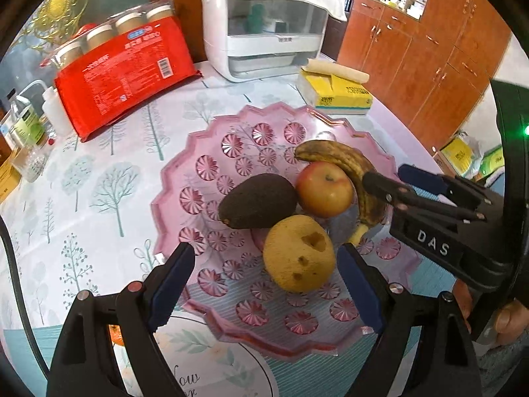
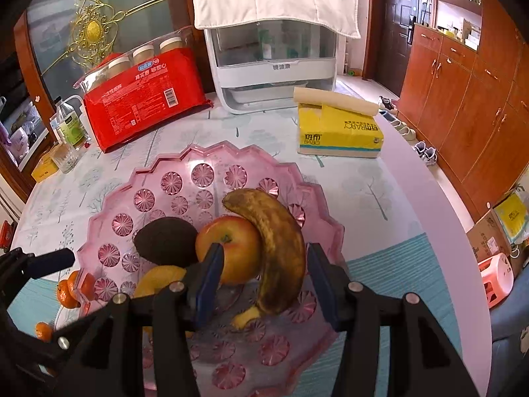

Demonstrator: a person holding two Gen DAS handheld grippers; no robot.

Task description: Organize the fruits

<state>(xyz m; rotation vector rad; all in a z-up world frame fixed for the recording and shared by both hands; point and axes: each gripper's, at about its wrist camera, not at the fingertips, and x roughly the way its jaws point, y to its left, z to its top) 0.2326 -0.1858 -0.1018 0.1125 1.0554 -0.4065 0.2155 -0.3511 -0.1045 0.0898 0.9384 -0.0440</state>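
Note:
A pink scalloped tray (image 1: 172, 178) (image 2: 109, 205) holds a dark avocado (image 1: 258, 200) (image 2: 167, 240), a red-yellow apple (image 1: 324, 188) (image 2: 231, 251), a browned banana (image 1: 347, 172) (image 2: 274, 241) and a pitted yellow pear (image 1: 297, 254) (image 2: 158, 279). My left gripper (image 1: 264, 263) hovers open over the tray's near side. The pear lies between and beyond its fingers, untouched. My right gripper (image 2: 264, 251) (image 1: 386, 175) stands open astride the banana, which rests curled against the apple, pads off it. A left fingertip (image 2: 62, 259) shows at the left edge of the right wrist view.
Small oranges (image 2: 71, 289) (image 1: 115, 334) lie on the tablecloth by the tray's near-left rim. A red pack of cups (image 1: 125, 76), a cloth-covered white appliance (image 1: 264, 33) and a yellow tissue box (image 1: 337, 94) stand behind. Bottles and a glass (image 1: 29, 139) crowd the far left.

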